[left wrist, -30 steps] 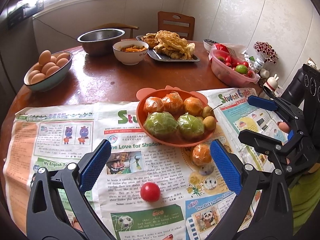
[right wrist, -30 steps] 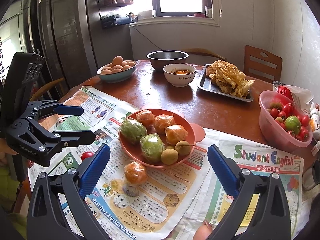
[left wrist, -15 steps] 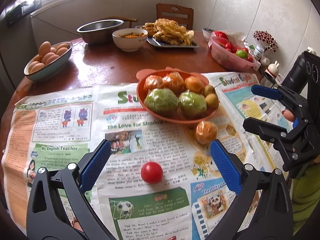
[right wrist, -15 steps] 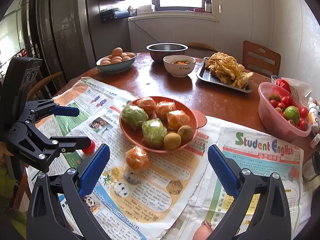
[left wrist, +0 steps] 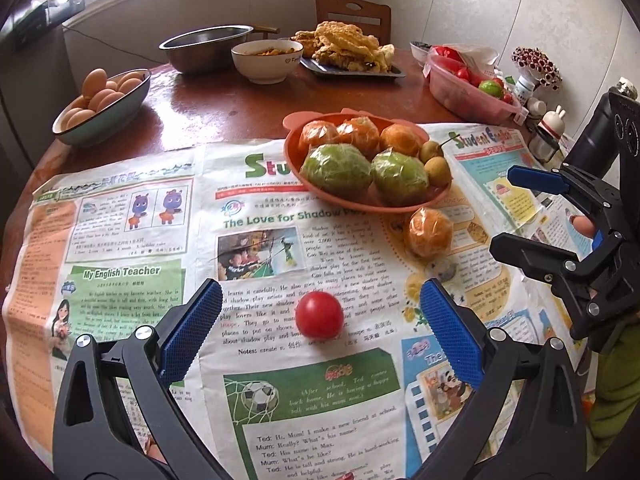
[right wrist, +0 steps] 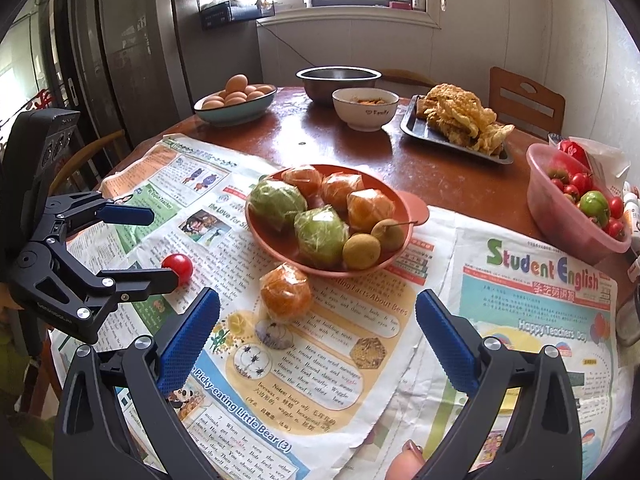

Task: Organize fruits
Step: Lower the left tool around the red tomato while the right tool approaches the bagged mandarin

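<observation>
Left gripper [left wrist: 320, 326] has moved in since the earlier frame: the red tomato [left wrist: 319, 315] now sits lower and larger in the left wrist view, right between the spread blue pads [left wrist: 191, 330], not touched by either. Right gripper [right wrist: 318, 338] has also come forward; wrapped orange [right wrist: 285, 293] is now just ahead of its gap, fingers wide apart, nothing held.

Near: both loose fruits lie on the newspaper [left wrist: 120, 240] that covers the near half of the table. The wrapped orange rests just in front of the orange plate [right wrist: 276, 246], close to its rim; cannot tell if touching.

Mid: the plate holds three wrapped oranges, two wrapped green fruits [right wrist: 277, 203] and two small brown fruits [right wrist: 361, 251].

Far, on bare round table [right wrist: 340, 152]: bowl of eggs [right wrist: 236, 100] at left, steel bowl [right wrist: 338, 80], white bowl [right wrist: 365, 109], tray of fried food [right wrist: 460, 120], pink basin of tomatoes [right wrist: 576, 204] at right edge. Wooden chair [right wrist: 526, 100] behind the table.
</observation>
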A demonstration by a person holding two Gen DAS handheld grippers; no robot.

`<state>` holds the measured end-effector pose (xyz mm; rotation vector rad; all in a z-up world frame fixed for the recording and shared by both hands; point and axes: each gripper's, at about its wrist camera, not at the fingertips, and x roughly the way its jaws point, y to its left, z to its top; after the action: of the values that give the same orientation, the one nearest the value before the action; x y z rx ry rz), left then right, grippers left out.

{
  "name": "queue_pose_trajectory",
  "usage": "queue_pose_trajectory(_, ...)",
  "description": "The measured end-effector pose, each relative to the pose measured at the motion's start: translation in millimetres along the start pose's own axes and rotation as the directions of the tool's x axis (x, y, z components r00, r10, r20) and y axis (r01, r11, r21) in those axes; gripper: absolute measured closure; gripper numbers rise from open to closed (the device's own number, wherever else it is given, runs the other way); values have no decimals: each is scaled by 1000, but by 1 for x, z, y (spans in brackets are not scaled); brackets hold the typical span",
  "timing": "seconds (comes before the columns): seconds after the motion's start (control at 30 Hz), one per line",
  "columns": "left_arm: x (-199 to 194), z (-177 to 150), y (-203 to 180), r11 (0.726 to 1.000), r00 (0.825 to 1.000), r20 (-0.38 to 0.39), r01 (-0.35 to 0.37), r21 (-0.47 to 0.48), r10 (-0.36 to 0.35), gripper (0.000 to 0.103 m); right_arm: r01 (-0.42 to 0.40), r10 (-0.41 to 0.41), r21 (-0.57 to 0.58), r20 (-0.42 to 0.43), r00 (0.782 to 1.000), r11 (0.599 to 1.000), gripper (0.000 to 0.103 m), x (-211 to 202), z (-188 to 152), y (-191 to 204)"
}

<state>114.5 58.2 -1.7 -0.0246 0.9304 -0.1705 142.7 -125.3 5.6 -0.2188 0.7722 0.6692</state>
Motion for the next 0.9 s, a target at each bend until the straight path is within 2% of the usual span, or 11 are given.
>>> queue_pose_trajectory(0.3,10,-11,7,1000,1000,-21,9,-21,-9,10,6,-6,-1,-51,999,1000,5,17,-8,6)
queue_pose_trajectory(0.8,16,-16,12,999,1000,-15,6,-42,-7,10,12,-11,13,-83,996,1000,6,39,-6,8)
queue_pose_trajectory(0.83,16,-16,12,999,1000,-14,5,-42,-6,10,6,-5,16,-84,996,1000,7,40,-6,8)
queue_pose_trajectory(0.87,16,-16,12,999,1000,-12,7,-44,-7,10,1,0,15,-85,996,1000,13,41,-6,8)
queue_pose_trajectory(0.9,16,-16,11,999,1000,-10,11,-43,-11,10,0,1,13,-86,996,1000,25,42,-5,9)
